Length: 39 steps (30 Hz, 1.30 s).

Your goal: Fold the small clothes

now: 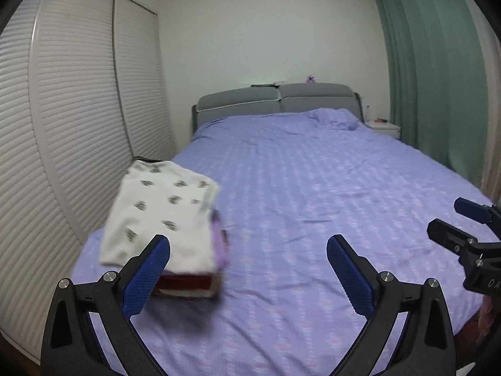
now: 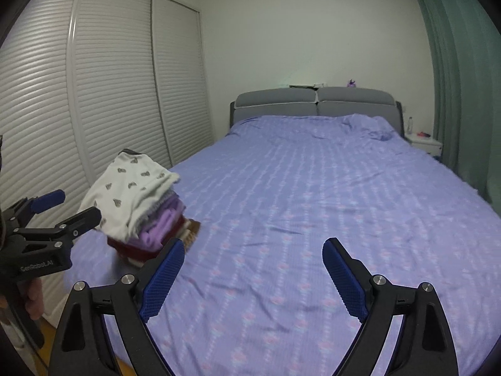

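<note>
Stack of folded clothes (image 1: pixel 162 228) sits near the left front corner of the bed (image 1: pixel 297 203), on the lilac patterned cover. Top piece is white with small grey printed motifs (image 2: pixel 131 188); under it purple layers (image 2: pixel 162 222), then dark red at the bottom (image 1: pixel 184 283). Edges slightly blurred in both views; exact count of pieces not readable.

Left gripper (image 1: pixel 249 250): fingers spread wide, nothing between the blue pads (image 1: pixel 147 279). Its left finger overlaps the near corner of the stack in view; contact cannot be judged. From the right wrist view the left gripper (image 2: pixel 62 210) shows at the frame's left, beside the stack, jaws apart, empty. Writing on its body reads "GenRobot.AI".

Right gripper (image 2: pixel 253 257): fingers wide apart, empty, held over bare bed cover to the right of the stack, clear of it. In the left wrist view it appears at the right edge (image 1: pixel 454 222), jaws apart; partial letters "DA" on its body, rest cut off.

Surroundings: white slatted wardrobe doors (image 1: pixel 78 109) along the bed's left side, close behind the stack. Grey padded headboard (image 1: pixel 278 100) at the far end, small items on top too small to identify. White nightstand (image 1: pixel 383 128) to the right of it. Green curtain (image 1: pixel 432 62) on the right wall.
</note>
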### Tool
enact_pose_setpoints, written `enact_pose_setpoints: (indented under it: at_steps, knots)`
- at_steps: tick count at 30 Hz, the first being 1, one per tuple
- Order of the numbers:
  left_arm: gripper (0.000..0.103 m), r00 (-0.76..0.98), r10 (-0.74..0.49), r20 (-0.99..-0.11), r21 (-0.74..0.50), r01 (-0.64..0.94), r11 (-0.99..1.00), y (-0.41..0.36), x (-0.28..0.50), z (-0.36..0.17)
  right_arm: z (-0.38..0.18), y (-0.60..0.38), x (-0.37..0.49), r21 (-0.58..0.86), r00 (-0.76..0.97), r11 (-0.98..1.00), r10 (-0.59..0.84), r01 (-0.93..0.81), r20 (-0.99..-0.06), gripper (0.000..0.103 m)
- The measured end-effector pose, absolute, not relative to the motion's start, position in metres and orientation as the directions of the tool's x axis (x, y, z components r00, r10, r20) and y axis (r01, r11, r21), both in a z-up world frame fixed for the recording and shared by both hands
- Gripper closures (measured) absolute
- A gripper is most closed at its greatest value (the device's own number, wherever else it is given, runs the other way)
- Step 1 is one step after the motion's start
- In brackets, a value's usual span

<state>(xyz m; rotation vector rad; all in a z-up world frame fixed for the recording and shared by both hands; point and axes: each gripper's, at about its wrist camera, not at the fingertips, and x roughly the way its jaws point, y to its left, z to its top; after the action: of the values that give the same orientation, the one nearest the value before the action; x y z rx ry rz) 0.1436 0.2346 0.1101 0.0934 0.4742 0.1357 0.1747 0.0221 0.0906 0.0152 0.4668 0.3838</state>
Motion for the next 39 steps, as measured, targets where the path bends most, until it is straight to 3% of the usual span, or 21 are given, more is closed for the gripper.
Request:
enact_pose_setpoints:
  at_steps: [17,39]
  knots:
    - [0.001,0.883,0.040,-0.468,0.074,-0.006,0.997,0.129,0.089,0.075,0.064,-0.084,0.108,0.084,0.846,0.959,0.277,-0.269,-0.455,0.012]
    - [0.000,0.874,0.009,-0.487,0.061,0.024,0.998,0.107,0.076,0.066,0.057,-0.111,0.090,0.100,0.856,0.966,0.257,-0.238,-0.448,0.012]
